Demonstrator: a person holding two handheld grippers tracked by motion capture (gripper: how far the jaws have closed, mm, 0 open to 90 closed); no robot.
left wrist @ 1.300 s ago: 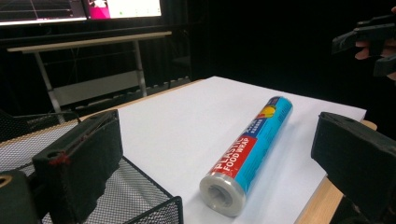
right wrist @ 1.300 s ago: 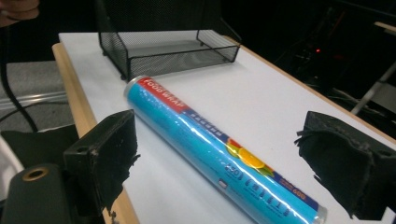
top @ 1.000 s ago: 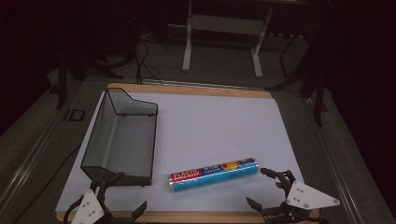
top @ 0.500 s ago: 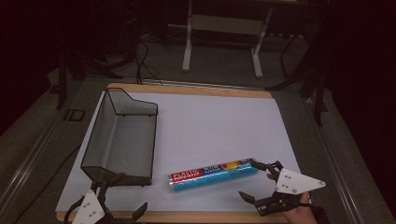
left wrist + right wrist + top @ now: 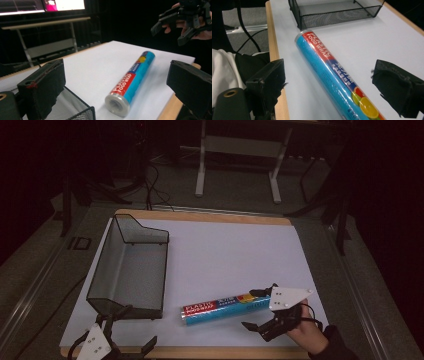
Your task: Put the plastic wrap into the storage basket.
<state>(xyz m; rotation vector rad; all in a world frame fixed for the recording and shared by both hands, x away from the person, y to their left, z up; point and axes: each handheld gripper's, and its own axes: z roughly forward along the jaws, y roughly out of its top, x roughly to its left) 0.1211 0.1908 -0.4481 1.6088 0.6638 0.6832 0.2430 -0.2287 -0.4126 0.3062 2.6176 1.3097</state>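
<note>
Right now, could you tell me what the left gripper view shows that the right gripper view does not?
The left gripper view alone shows the roll's open end, a lit screen behind the table, and the right gripper open above the roll's far end. The right gripper view alone shows the fruit picture on the label. Both show the food wrap roll, the mesh tray and the white tabletop.

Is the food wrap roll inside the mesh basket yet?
No, the food wrap roll lies on the white table sheet beside the mesh basket.
</note>
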